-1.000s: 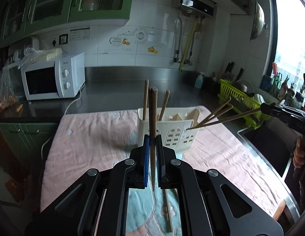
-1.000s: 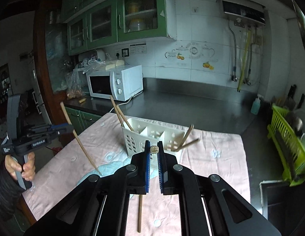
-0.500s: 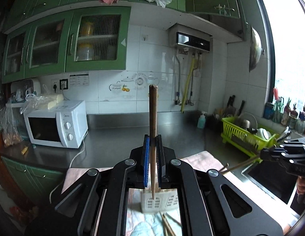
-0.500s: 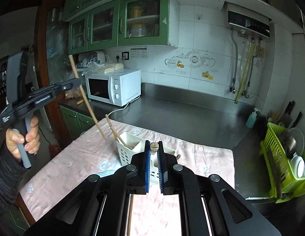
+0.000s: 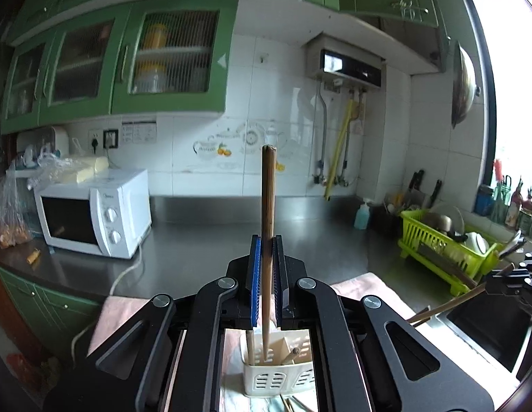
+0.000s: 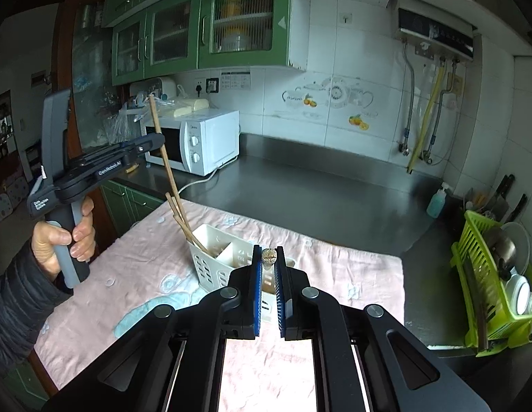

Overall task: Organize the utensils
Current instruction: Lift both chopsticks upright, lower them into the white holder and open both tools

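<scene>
My left gripper (image 5: pixel 266 257) is shut on a brown wooden chopstick (image 5: pixel 268 206) held upright; its lower tip reaches into the white slotted utensil holder (image 5: pixel 276 377). The right wrist view shows that gripper (image 6: pixel 159 142), its chopstick (image 6: pixel 166 168) and the holder (image 6: pixel 211 264), with other chopsticks leaning in the left compartment. My right gripper (image 6: pixel 268 267) is shut on a chopstick seen end-on (image 6: pixel 269 256), above the holder's right part. In the left wrist view it appears at the right edge (image 5: pixel 489 285).
The holder stands on a pink cloth (image 6: pixel 334 264) over a steel counter (image 6: pixel 317 189). A white microwave (image 6: pixel 197 140) stands at the back left. A green dish rack (image 6: pixel 489 274) is at the right. Loose chopsticks (image 5: pixel 293 405) lie below the holder.
My left gripper has risen and tilted, bringing its chopstick upright with its tip down into the holder. My right gripper has lifted slightly with its chopstick.
</scene>
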A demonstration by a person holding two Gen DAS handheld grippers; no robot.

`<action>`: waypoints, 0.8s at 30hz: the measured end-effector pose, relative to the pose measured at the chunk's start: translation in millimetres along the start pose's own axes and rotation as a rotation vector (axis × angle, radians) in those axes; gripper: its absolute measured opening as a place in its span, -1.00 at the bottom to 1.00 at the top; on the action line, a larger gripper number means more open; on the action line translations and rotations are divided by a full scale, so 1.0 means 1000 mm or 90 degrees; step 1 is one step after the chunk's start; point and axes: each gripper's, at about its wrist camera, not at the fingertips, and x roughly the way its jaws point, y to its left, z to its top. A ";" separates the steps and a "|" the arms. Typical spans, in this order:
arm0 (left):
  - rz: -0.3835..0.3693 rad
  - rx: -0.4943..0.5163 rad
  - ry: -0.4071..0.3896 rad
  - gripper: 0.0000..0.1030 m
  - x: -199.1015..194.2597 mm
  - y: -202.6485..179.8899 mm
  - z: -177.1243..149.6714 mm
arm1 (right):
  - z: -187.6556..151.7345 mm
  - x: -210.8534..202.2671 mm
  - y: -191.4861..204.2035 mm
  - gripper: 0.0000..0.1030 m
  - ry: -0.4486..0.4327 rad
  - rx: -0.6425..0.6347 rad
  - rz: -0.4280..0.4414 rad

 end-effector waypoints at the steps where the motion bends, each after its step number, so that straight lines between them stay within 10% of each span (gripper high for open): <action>1: 0.002 -0.003 0.007 -0.90 0.004 0.001 -0.003 | 0.000 0.004 0.000 -0.87 0.005 -0.001 -0.002; 24: -0.042 -0.022 0.061 -0.95 0.031 0.014 -0.022 | -0.007 0.060 0.005 -0.87 0.092 0.000 0.015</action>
